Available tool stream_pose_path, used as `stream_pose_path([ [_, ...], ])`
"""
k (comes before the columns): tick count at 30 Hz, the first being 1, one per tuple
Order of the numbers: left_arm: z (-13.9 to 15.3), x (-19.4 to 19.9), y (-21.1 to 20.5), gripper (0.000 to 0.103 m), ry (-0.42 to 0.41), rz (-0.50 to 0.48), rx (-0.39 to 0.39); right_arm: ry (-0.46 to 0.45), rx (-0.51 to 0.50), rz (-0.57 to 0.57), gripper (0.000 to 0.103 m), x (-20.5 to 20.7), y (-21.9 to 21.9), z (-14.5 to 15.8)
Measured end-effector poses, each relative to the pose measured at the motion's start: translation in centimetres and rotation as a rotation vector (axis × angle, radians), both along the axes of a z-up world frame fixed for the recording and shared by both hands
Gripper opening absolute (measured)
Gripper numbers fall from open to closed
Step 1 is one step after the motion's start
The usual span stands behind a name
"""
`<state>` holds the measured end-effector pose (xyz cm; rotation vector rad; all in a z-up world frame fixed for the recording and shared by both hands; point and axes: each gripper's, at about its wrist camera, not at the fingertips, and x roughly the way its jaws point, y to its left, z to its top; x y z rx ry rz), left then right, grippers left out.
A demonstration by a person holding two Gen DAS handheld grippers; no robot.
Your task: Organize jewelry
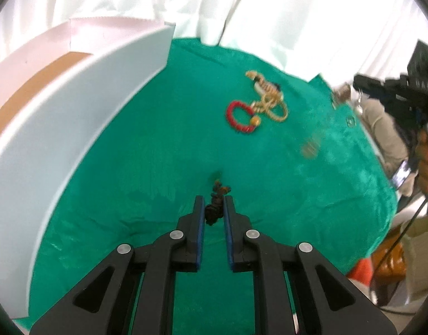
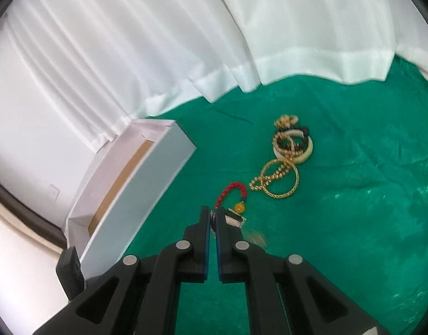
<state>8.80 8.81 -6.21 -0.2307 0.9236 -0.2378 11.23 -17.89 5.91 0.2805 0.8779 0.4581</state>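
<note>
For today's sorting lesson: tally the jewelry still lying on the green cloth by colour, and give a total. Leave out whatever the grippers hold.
Red: 1, the red bead bracelet
Gold: 2, the gold bangle and the gold bead chain
White: 1, the white ring
Black: 1, the black bead strand
Total: 5, though the far pile is tangled, so strands may be miscounted.

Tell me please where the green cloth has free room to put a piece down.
The green cloth is bare to the right of the gold bangle, and also between the white box and the red bead bracelet. It is crowded at the jewelry pile, beyond the bangle.
</note>
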Motion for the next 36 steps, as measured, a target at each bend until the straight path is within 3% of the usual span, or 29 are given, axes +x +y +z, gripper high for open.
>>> stream_pose_path([
  [11,10.2,-2.3,4.2,0.011,-0.138,0.098,-0.061,-0.087,0.013,0.13,0.002,-2.2,2.9,5.3],
  [17,15.2,-3.6,8.8,0.011,-0.202,0.207,-0.049,-0.115,0.036,0.245,0.002,-0.7,8.5,8.7],
  [21,17.2,-4.3,12.7,0.011,-0.226,0.308,0.016,-0.132,0.048,0.323,0.002,0.6,13.1,10.4],
  [27,16.0,-3.6,17.5,0.011,-0.17,0.414,0.072,-0.147,0.059,0.428,0.002,2.1,20.7,11.6],
  [31,12.3,-1.9,19.6,0.011,-0.081,0.455,0.093,-0.139,0.037,0.477,0.002,4.1,25.8,10.4],
  [36,7.3,-0.2,20.9,0.011,0.027,0.47,0.078,-0.104,-0.017,0.503,0.002,7.4,30.9,6.6],
])
